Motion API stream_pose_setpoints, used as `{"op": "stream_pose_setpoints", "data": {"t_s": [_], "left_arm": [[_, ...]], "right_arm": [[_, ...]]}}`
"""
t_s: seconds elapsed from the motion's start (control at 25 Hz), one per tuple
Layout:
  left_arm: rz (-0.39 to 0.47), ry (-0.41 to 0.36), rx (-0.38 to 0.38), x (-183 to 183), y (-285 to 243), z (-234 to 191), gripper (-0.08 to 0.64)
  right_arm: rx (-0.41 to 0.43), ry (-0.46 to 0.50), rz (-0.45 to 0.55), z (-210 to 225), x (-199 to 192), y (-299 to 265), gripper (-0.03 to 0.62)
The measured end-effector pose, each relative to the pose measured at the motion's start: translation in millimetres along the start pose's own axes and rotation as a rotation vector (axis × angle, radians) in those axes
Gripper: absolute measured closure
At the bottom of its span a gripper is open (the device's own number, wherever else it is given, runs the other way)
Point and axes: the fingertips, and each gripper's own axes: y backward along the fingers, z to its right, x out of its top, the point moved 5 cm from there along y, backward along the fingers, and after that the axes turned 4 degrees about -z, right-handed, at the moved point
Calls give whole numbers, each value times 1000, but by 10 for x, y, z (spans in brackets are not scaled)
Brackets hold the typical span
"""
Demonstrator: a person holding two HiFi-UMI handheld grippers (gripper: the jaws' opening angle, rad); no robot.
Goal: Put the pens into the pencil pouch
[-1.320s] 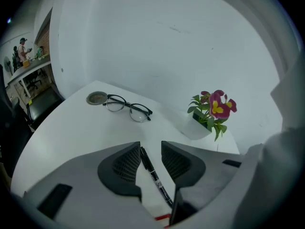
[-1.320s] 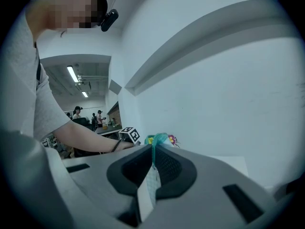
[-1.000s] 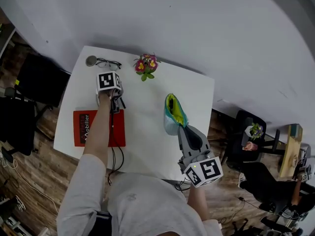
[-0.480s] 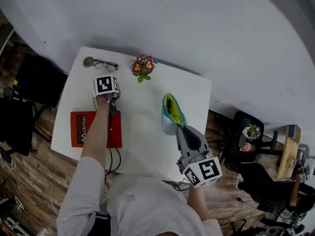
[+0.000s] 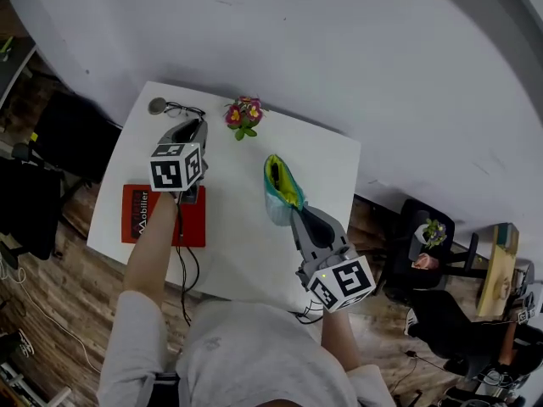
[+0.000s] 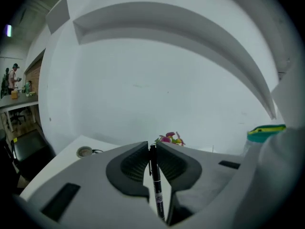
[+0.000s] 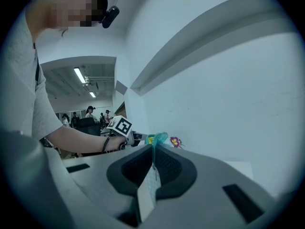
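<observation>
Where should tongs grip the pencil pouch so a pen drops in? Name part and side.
Best pinch the pencil pouch by its near end, on the teal wall, coming from the person's side, as the right tongs do. Its yellow-lined mouth gapes at the far upper end, so a near grip leaves that opening free for the pen in the left tongs.

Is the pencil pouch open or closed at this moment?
Open. The pencil pouch gapes at its far end, showing the yellow lining; the right gripper is shut on its near edge.
</observation>
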Motion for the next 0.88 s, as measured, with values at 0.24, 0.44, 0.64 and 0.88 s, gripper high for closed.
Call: {"op": "stream_pose_setpoints", "data": {"t_s": [0.24,0.44,0.64,0.88], "left_arm": [[171,-10,-59,206,600,390,489],[316,-55,-90,353,1092,769,491],[482,-63,-145,516,1576,1164,491],[665,-42,-211,701,2049,1602,491]], "right_arm": [[62,1,11,-37,-20,73,552],[114,9,22,-57,-32,144,552],[162,23,31,-107,-41,248,552],[220,37,43,-167,-51,385,552]]}}
